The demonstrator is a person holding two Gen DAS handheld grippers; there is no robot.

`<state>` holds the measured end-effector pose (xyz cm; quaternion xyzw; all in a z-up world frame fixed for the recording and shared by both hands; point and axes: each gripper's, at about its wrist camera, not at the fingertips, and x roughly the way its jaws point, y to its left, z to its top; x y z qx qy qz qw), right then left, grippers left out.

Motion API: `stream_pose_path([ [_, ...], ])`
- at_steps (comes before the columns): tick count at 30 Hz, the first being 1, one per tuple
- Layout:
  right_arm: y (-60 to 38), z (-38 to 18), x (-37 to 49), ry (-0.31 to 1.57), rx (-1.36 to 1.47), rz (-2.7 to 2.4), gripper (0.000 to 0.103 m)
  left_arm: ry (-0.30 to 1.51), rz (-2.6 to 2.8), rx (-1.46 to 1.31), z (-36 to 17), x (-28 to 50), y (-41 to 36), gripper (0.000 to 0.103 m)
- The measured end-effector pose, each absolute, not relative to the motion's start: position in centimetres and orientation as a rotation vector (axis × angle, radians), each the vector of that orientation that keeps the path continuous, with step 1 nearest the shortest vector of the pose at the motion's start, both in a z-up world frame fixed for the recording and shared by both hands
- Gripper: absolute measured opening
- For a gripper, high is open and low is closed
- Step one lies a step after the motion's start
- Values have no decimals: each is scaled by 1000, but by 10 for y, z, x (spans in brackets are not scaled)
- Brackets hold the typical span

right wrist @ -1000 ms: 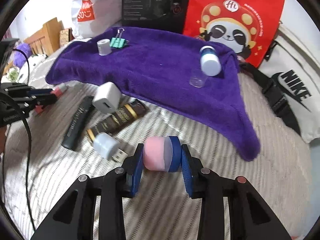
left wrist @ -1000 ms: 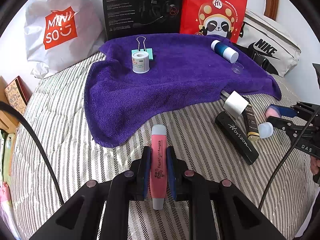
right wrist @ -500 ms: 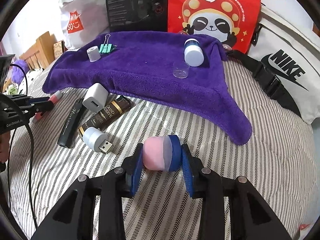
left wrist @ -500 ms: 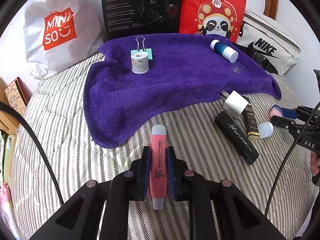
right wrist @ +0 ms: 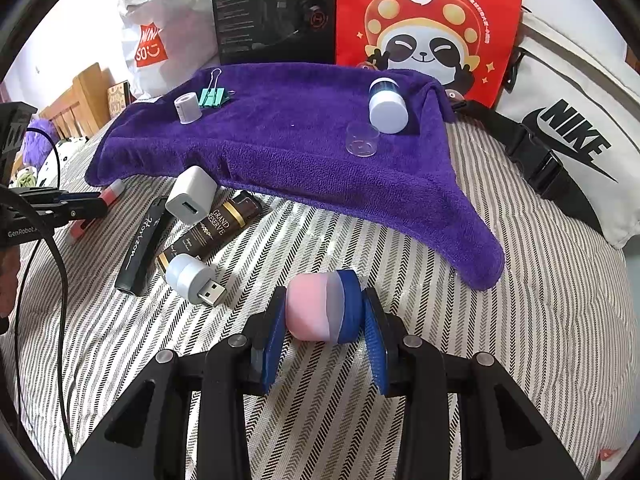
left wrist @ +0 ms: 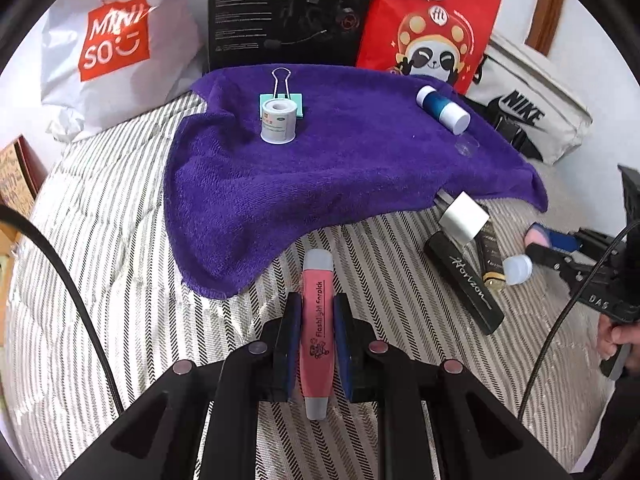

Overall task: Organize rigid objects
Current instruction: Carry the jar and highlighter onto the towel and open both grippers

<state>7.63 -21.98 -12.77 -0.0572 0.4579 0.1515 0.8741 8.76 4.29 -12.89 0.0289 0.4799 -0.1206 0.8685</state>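
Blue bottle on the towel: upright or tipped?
Tipped. The blue bottle lies on its side on the purple towel, white cap toward the camera.

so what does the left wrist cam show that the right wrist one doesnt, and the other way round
Only the left wrist view shows the "Flashlight" lettering along the pink stick held in the left gripper.

Only the right wrist view shows the USB plug of the small grey-white light, the port on the white charger and the right gripper shut on the pink and blue piece.

Both show the purple towel, tape roll, binder clip, blue bottle and black "Horizon" stick.
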Motion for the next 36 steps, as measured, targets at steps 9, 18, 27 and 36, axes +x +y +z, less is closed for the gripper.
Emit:
stream_pose_path([
  [9,-222,-128,74,937,-106,321,37,1013,-214,166,-127,84,30,16],
  [18,-222,-129,74,935,-107,320,37,1021,-211,161,-127,83,30,16],
  [27,-224,-117,69,956,-74,358,36,1013,-295,96,-110,74,35,16],
  [36,-222,-85,81,908,-67,376,36,957,-309,29,-87,77,50,16],
])
